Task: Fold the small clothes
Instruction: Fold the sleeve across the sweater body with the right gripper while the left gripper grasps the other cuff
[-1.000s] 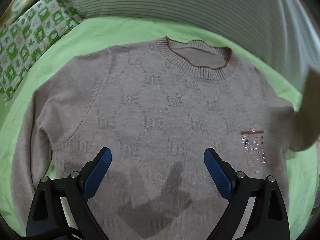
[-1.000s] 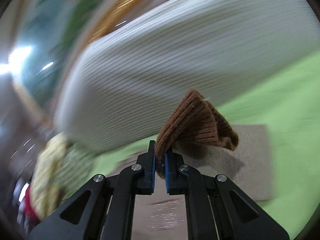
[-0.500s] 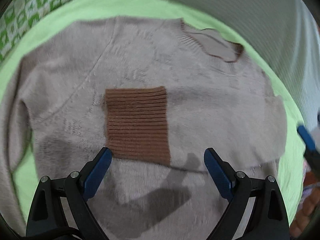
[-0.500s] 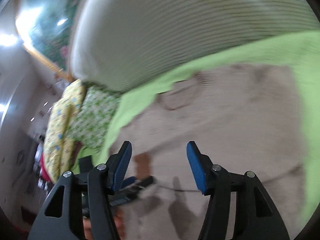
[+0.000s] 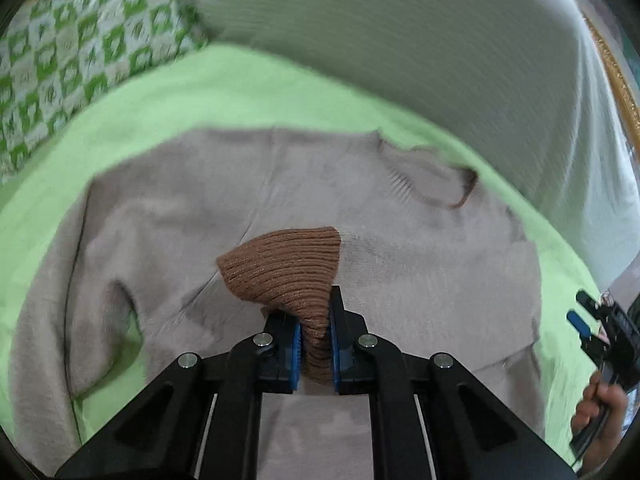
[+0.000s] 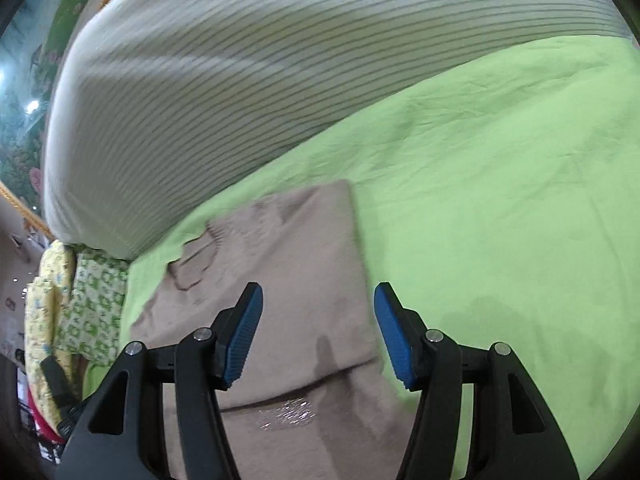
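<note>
A beige knit sweater [image 5: 400, 280] lies flat on the green sheet [image 5: 180, 96], its right sleeve folded across the chest. My left gripper [image 5: 314, 344] is shut on the sleeve's brown ribbed cuff [image 5: 288, 268], lifting it off the chest. My right gripper [image 6: 318, 332] is open and empty, hovering over the sweater's [image 6: 300, 272] folded right edge. It also shows at the right edge of the left wrist view [image 5: 592, 328], held in a hand.
A large white striped bolster [image 5: 400, 40] [image 6: 240, 80] lies along the back of the bed. A green and white patterned pillow [image 5: 80, 52] sits at the back left. Green sheet [image 6: 500, 200] extends to the right of the sweater.
The right gripper let go of the brown cuff on the chest and drew back to the right edge. The left gripper moved in and shut on the cuff, lifting it.
</note>
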A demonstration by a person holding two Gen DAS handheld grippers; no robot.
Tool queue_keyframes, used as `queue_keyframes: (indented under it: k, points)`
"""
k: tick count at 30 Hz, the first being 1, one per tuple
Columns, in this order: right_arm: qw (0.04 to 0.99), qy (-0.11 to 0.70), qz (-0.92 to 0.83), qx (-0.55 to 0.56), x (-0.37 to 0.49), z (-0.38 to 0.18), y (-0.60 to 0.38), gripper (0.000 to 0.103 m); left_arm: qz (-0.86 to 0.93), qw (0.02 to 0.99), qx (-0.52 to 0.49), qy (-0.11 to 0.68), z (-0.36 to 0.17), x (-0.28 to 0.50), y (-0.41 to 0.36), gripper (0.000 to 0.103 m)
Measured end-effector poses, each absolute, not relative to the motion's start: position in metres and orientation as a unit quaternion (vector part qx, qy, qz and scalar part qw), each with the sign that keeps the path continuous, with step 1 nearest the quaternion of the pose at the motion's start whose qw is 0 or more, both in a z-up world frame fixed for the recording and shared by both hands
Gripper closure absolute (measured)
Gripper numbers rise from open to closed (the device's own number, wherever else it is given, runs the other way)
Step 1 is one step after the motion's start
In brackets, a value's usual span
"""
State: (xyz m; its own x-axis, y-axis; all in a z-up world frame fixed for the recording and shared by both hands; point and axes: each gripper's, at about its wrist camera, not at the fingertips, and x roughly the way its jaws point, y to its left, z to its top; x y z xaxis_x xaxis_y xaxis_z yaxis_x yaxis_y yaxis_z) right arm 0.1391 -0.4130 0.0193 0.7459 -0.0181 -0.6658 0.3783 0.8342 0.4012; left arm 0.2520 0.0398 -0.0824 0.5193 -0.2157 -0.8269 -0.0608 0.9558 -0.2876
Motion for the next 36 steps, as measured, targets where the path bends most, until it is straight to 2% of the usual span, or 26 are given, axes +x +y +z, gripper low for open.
queue_keyframes:
  k: [12, 16, 18, 19, 24, 29, 33, 36]
  points:
    - [0.880, 0.411, -0.113, 0.210, 0.190, -0.022, -0.420, 0.044, -0.026, 0.841, -0.171, 0.513, -0.116, 0.221, 0.054, 0.093]
    - [0.878, 0.426, -0.098, 0.195, 0.205, -0.029, -0.421, 0.044, -0.026, 0.849, -0.153, 0.506, -0.109, 0.225, 0.048, 0.093]
    - [0.876, 0.437, -0.079, 0.188, 0.212, -0.033, -0.420, 0.093, -0.028, 0.852, -0.152, 0.501, -0.105, 0.231, 0.046, 0.093]
    - [0.874, 0.443, -0.075, 0.188, 0.214, -0.033, -0.422, 0.095, -0.031, 0.854, -0.153, 0.497, -0.102, 0.234, 0.044, 0.093]
    - [0.888, 0.402, -0.093, 0.204, 0.202, -0.010, -0.442, 0.095, -0.047, 0.869, -0.127, 0.476, -0.096, 0.243, 0.030, 0.093]
    - [0.877, 0.436, -0.106, 0.172, 0.213, -0.029, -0.436, 0.095, -0.035, 0.857, -0.107, 0.503, -0.123, 0.249, 0.030, 0.091]
    - [0.872, 0.442, -0.122, 0.173, 0.211, -0.024, -0.429, 0.090, -0.031, 0.859, -0.105, 0.500, -0.115, 0.242, 0.037, 0.077]
    - [0.878, 0.434, -0.128, 0.158, 0.203, -0.009, -0.418, 0.086, -0.022, 0.861, -0.107, 0.497, -0.106, 0.231, 0.043, 0.071]
